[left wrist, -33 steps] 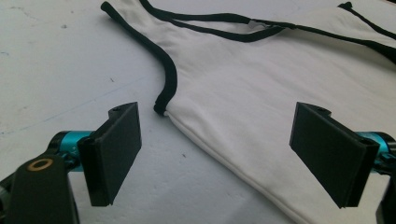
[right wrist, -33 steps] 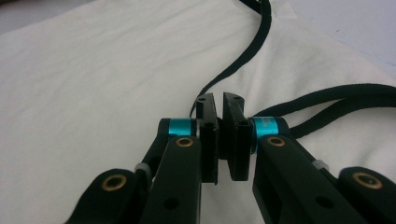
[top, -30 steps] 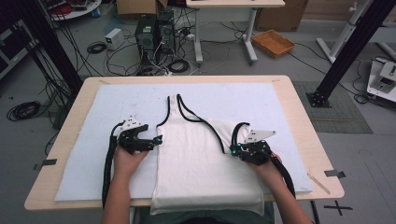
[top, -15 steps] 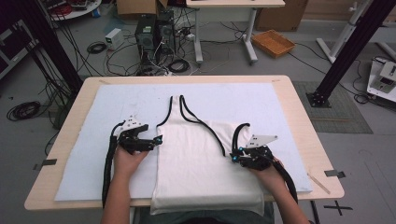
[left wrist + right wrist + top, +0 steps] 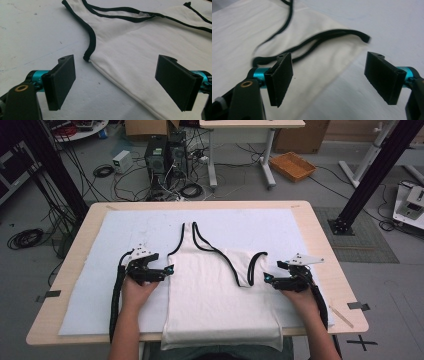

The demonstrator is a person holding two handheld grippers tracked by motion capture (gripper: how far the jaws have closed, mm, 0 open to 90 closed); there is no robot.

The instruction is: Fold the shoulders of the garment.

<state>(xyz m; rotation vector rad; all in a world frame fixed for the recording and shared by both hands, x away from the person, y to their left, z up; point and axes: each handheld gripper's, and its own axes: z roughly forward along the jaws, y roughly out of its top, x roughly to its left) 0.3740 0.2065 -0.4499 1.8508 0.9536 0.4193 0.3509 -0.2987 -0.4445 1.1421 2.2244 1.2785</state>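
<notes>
1. One white tank top [image 5: 215,295] is lying flat at the centre of the frame on the surface [image 5: 330,250], partly folded in my judgement.
2. Left tongs [image 5: 169,270] are hovering agape at its left edge.
3. Right tongs [image 5: 267,277] are hovering agape at its right edge, gripping nothing.

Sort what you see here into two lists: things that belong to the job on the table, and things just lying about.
Part of the job:
white tank top
left gripper, open
right gripper, open
white mat

Lying about:
orange basket on the floor
computer tower
floor cables
</notes>
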